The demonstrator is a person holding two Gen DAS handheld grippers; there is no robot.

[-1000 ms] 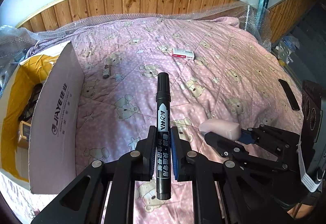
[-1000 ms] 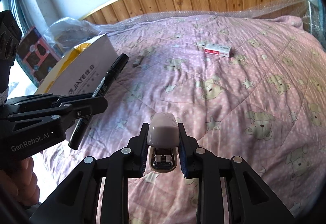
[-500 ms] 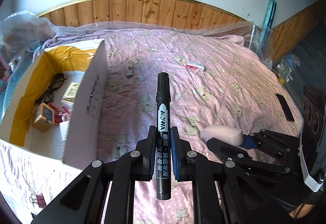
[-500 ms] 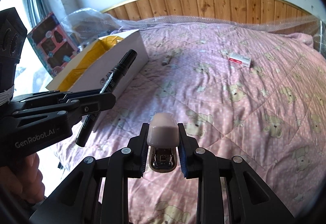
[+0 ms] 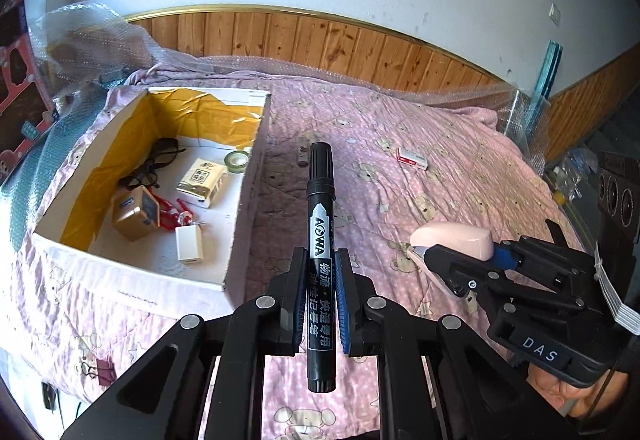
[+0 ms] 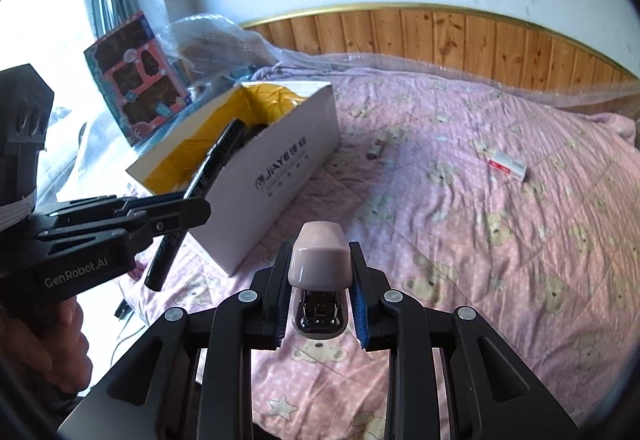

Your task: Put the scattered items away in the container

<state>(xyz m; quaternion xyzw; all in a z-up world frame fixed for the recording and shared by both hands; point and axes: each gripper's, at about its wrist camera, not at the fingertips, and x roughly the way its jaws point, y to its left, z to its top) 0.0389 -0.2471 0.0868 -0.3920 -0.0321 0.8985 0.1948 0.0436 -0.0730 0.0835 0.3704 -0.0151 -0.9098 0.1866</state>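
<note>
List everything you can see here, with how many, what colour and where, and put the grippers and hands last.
Cardboard box: one, white outside, yellow-lined, on the bedspread's left.
Items in the box: several, mixed colours, on its floor.
Marker: one, black, in the left gripper.
Stapler: one, pink, in the right gripper.
Small carton: one, white and red, far on the bedspread.
Small dark object: one, beside the box, too small to identify.
Bedspread: one, pink.
Left gripper: one, black.
Right gripper: one, black.
Hands: two, partly seen.
</note>
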